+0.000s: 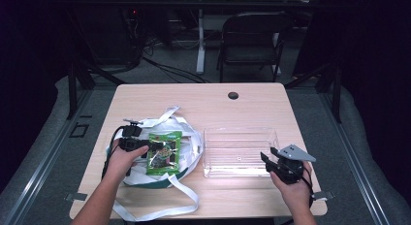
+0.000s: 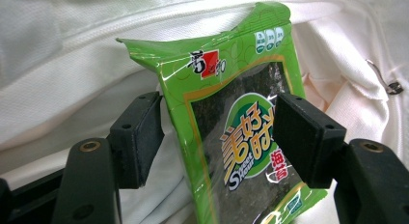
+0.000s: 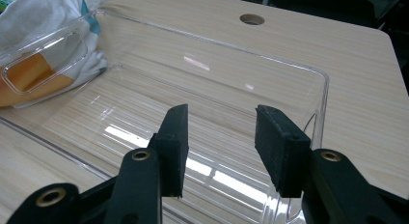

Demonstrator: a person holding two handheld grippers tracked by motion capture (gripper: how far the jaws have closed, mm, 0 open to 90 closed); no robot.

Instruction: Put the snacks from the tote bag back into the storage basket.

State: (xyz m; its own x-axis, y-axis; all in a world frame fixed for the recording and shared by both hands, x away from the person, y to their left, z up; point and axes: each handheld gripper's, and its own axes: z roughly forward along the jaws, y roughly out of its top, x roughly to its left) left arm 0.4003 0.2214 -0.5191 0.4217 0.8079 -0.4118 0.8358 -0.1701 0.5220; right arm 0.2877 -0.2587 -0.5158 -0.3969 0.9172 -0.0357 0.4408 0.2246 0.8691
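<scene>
In the high view, a white cloth bag with long straps lies on the left half of the wooden table. A green snack packet rests on top of the bag. The left gripper reaches the packet's left edge. A clear plastic tray sits just right of the bag, and the right gripper hovers at its near right corner.

In the left gripper view, the packet stands between the jaws, which are spread wide. The right pad is close against its printed face, while the left pad stands just clear of its edge (no squeeze shows).

In the right gripper view, the jaws are parted with nothing between them, over the tray, with the bag behind its far wall.
</scene>
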